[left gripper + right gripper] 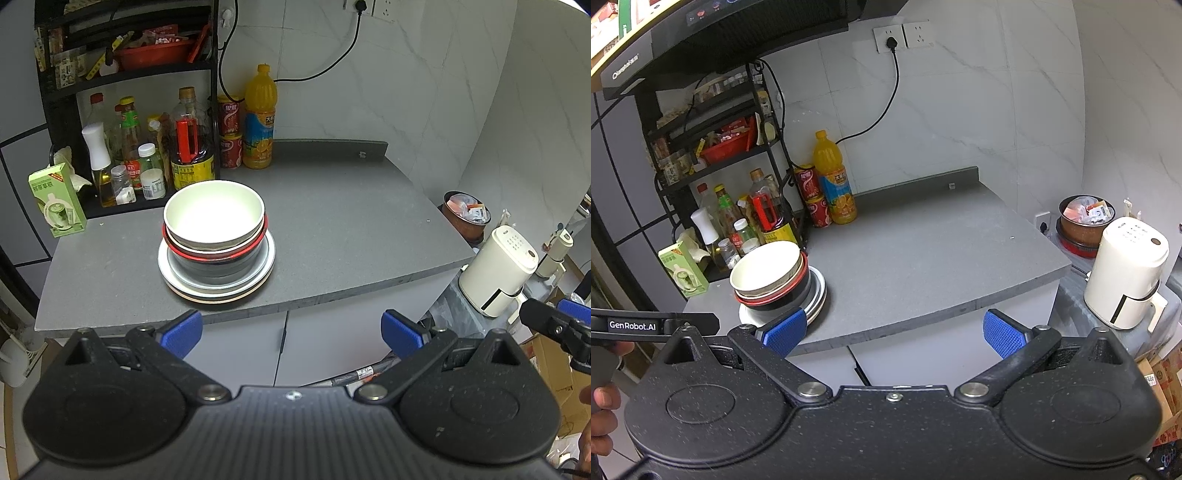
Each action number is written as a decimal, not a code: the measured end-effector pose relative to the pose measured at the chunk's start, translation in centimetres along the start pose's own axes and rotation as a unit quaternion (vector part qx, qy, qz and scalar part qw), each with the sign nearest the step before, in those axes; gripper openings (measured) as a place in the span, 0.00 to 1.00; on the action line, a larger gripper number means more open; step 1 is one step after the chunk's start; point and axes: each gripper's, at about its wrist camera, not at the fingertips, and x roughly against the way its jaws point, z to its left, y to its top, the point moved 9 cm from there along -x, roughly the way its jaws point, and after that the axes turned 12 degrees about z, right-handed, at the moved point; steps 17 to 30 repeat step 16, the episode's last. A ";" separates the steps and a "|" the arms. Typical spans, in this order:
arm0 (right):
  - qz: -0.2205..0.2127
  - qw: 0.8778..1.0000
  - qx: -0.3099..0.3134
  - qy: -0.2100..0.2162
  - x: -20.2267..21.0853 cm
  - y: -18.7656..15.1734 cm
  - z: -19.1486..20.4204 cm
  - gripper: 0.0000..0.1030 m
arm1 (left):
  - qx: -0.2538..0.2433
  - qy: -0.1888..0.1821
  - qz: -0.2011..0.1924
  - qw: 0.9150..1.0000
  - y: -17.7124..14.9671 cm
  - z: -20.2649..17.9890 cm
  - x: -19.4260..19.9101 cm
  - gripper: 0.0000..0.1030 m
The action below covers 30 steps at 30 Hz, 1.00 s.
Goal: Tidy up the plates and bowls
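Crockery sits in one pile on the grey counter (332,229), toward its left side just in front of the bottle rack (122,140): a cream bowl (213,214) on top, nested in a red-rimmed bowl (218,254), and under them a stack of plates (218,284). The left gripper (291,330) hangs off the counter's front edge, spread wide and empty, with the pile ahead and slightly to its left. Further right, the right gripper (894,332) is also wide and empty, and for it the pile lies well off to the left. By my reckoning the left one is nearer and better lined up.
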 end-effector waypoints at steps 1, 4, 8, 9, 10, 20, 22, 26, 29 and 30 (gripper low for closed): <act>0.000 1.000 0.000 0.000 0.0 0.0 0.0 1.00 | -0.001 0.000 0.000 1.000 0.0 0.0 0.0 0.99; 0.001 1.000 0.001 -0.001 -0.1 0.2 0.0 1.00 | 0.001 0.001 0.000 1.000 0.1 0.2 -0.1 0.99; 0.001 1.000 0.002 -0.002 -0.2 0.2 0.0 1.00 | -0.001 0.002 -0.003 1.000 0.2 0.3 -0.1 0.99; 0.001 1.000 0.001 -0.002 -0.2 0.2 0.0 1.00 | -0.001 0.002 -0.003 1.000 0.3 0.3 -0.1 0.99; 0.001 1.000 0.001 -0.002 -0.2 0.2 0.0 1.00 | -0.002 0.002 -0.003 1.000 0.3 0.3 -0.1 0.99; 0.002 1.000 0.001 0.000 -0.6 0.2 0.1 1.00 | -0.004 0.002 -0.004 1.000 0.6 0.4 -0.2 0.99; 0.002 1.000 0.001 0.000 -0.6 0.2 0.1 1.00 | -0.004 0.002 -0.004 1.000 0.6 0.4 -0.2 0.99; 0.002 1.000 0.001 0.000 -0.6 0.2 0.1 1.00 | -0.004 0.002 -0.004 1.000 0.6 0.4 -0.2 0.99; 0.002 1.000 0.001 0.000 -0.6 0.2 0.1 1.00 | -0.004 0.002 -0.004 1.000 0.6 0.4 -0.2 0.99; 0.002 1.000 0.001 0.000 -0.6 0.2 0.1 1.00 | -0.004 0.002 -0.004 1.000 0.6 0.4 -0.2 0.99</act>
